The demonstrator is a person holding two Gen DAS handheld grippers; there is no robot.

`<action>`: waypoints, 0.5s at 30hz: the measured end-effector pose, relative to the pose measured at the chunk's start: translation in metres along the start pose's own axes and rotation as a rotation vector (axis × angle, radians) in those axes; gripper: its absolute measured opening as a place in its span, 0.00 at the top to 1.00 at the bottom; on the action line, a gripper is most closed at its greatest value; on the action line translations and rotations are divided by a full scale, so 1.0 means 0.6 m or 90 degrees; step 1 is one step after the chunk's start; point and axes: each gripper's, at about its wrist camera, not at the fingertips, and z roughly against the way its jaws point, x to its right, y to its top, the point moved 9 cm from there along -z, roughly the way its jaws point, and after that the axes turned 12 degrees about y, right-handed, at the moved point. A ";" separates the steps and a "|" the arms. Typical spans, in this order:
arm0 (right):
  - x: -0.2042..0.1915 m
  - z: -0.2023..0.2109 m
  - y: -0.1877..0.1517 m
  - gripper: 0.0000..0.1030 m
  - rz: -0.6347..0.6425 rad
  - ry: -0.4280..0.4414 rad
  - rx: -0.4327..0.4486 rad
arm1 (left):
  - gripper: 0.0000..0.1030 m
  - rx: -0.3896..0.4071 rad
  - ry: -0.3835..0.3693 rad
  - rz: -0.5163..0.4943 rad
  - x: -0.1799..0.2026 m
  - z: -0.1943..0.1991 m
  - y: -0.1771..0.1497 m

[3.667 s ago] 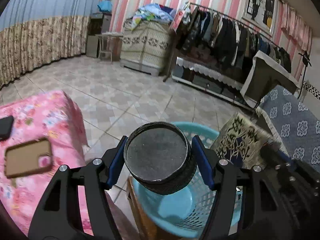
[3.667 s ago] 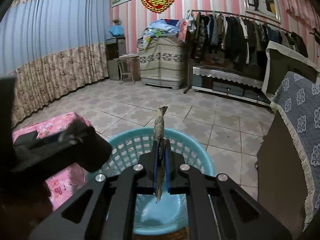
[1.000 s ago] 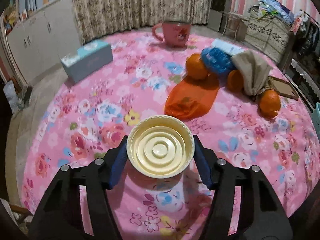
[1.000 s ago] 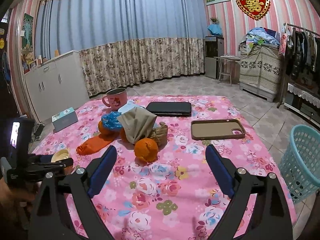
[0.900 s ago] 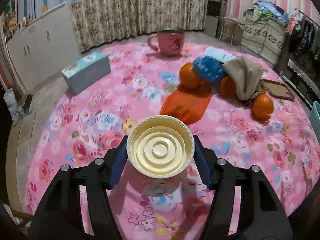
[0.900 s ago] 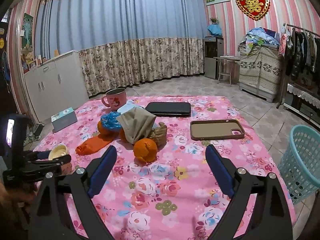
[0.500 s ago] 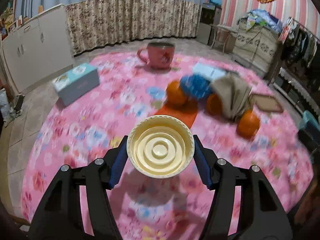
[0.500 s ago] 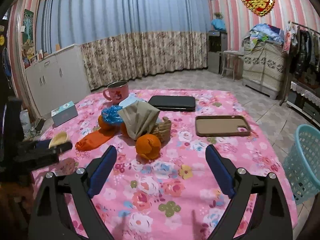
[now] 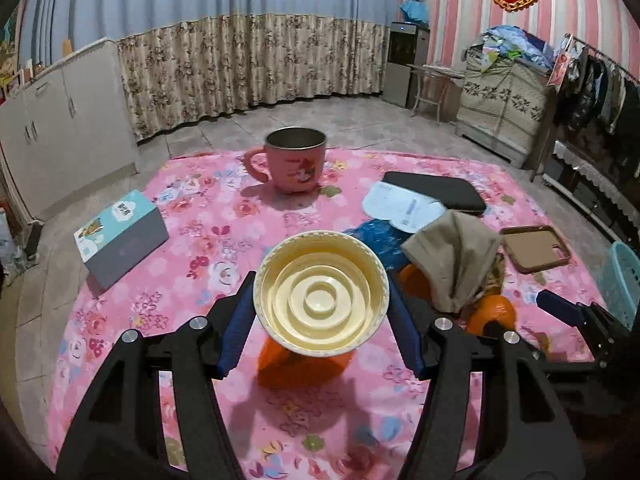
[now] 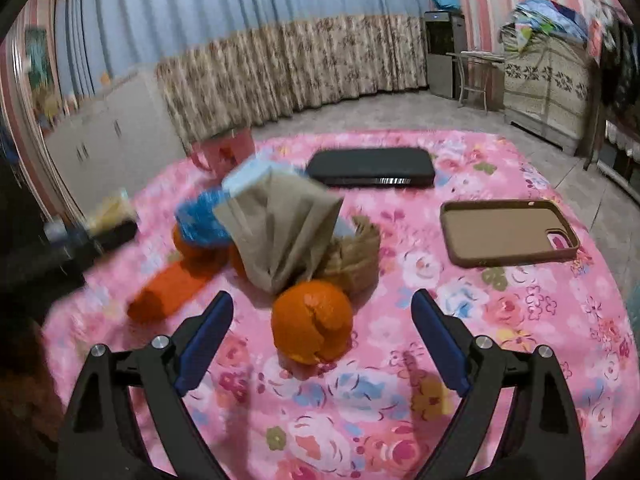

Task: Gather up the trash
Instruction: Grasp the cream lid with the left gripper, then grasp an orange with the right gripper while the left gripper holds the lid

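Observation:
My left gripper (image 9: 322, 300) is shut on a cream round plastic cup (image 9: 321, 294), held above the pink floral table (image 9: 200, 248). My right gripper (image 10: 320, 340) is open and empty, just in front of an orange peel (image 10: 312, 322). Behind the peel lies a heap: a beige crumpled bag (image 10: 284, 232), a blue wrapper (image 10: 200, 220), a brown wrapper (image 10: 356, 258) and an orange plastic bag (image 10: 168, 290). The heap also shows in the left wrist view (image 9: 456, 260). The right gripper's blue pad (image 9: 560, 310) shows at the right of the left wrist view.
A pink mug (image 9: 294, 162), a tissue box (image 9: 120, 236), a black case (image 10: 372, 168), a brown phone case (image 10: 508, 232) and a white paper (image 9: 400, 210) lie on the table. A teal basket (image 9: 624, 276) stands off the table's right edge.
Both grippers have moved forward over the table toward the heap. The right gripper has dropped close to the orange peel. The left still holds the cup.

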 end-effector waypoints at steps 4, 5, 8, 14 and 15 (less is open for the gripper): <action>-0.004 -0.020 -0.012 0.16 0.013 -0.012 -0.037 | 0.41 -0.026 -0.003 0.017 -0.008 -0.008 -0.022; -0.002 -0.025 -0.015 0.24 0.006 -0.007 -0.049 | 0.41 -0.028 -0.002 0.016 -0.009 -0.009 -0.025; 0.002 -0.043 -0.022 0.35 -0.007 0.004 -0.081 | 0.41 -0.028 0.001 0.012 -0.008 -0.007 -0.029; 0.006 -0.049 -0.021 0.58 -0.013 0.013 -0.084 | 0.41 -0.028 0.005 0.011 -0.007 -0.007 -0.032; 0.004 -0.046 -0.021 0.60 -0.003 0.009 -0.081 | 0.41 -0.024 0.005 0.009 -0.006 -0.006 -0.031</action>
